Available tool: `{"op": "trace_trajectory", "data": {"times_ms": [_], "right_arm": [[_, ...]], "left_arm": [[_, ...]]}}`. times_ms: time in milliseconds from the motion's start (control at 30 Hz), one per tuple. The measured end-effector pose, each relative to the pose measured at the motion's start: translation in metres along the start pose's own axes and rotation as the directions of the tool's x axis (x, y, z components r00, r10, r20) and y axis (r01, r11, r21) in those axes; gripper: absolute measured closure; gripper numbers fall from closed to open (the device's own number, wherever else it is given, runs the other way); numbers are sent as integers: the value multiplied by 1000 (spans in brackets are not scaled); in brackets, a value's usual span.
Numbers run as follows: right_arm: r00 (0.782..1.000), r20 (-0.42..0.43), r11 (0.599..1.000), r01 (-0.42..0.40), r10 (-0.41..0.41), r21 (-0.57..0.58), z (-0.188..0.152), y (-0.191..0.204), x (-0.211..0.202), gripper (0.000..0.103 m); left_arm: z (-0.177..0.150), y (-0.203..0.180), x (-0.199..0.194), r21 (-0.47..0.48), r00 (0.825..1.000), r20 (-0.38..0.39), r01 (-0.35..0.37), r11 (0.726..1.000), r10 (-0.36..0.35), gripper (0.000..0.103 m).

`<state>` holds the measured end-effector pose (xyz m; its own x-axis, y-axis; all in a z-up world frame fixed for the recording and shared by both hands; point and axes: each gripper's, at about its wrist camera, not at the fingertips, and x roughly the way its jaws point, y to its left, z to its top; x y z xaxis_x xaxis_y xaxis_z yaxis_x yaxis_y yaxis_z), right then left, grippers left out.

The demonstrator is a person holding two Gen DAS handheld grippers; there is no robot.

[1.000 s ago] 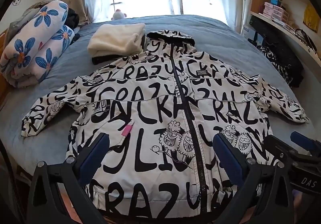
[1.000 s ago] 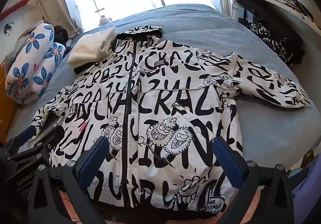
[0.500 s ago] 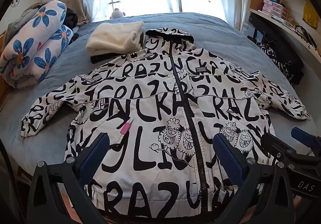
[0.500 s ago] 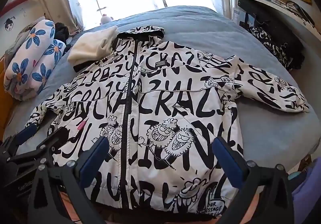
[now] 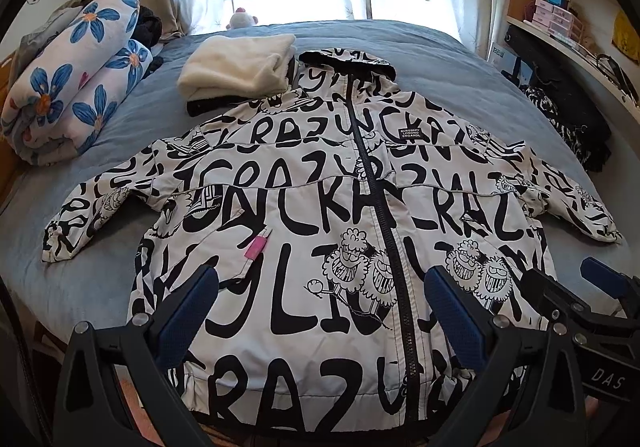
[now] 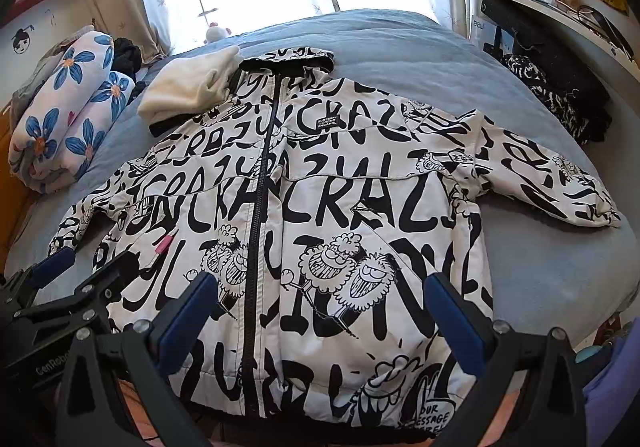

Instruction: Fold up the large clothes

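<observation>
Jacket [image 5: 304, 247] lies flat, zipped, sleeves out on bed [image 5: 460, 59]; no fold yet, prob. all steps left. Left gripper [image 5: 320, 311] & right gripper [image 6: 320, 311] both spread wide, empty, above hem.

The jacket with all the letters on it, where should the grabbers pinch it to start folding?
Probably the sleeve cuffs. The jacket lies flat, zipped, sleeves spread sideways. The open left gripper could pinch one cuff from its outer end, the open right gripper the other.

A bed [image 5: 448, 59] with a blue cover carries a black-and-white lettered jacket [image 5: 320, 231], spread flat, front up, hood far. A folded cream garment [image 5: 236, 63] lies far left, touching the jacket's shoulder, and a rolled floral blanket [image 5: 76, 83] sits at the left edge.
</observation>
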<state>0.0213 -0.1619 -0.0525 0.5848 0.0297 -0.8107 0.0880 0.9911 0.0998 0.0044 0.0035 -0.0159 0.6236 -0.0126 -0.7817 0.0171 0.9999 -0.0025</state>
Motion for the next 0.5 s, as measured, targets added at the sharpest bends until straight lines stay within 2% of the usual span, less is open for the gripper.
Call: {"op": "trace_trajectory", "data": {"times_ms": [500], "right_arm": [[1000,-1,1000,-1,1,1,-2,1,1,0]], "left_arm": [[-1,1,0,1,1000,0,3,1000,-3,1]]}}
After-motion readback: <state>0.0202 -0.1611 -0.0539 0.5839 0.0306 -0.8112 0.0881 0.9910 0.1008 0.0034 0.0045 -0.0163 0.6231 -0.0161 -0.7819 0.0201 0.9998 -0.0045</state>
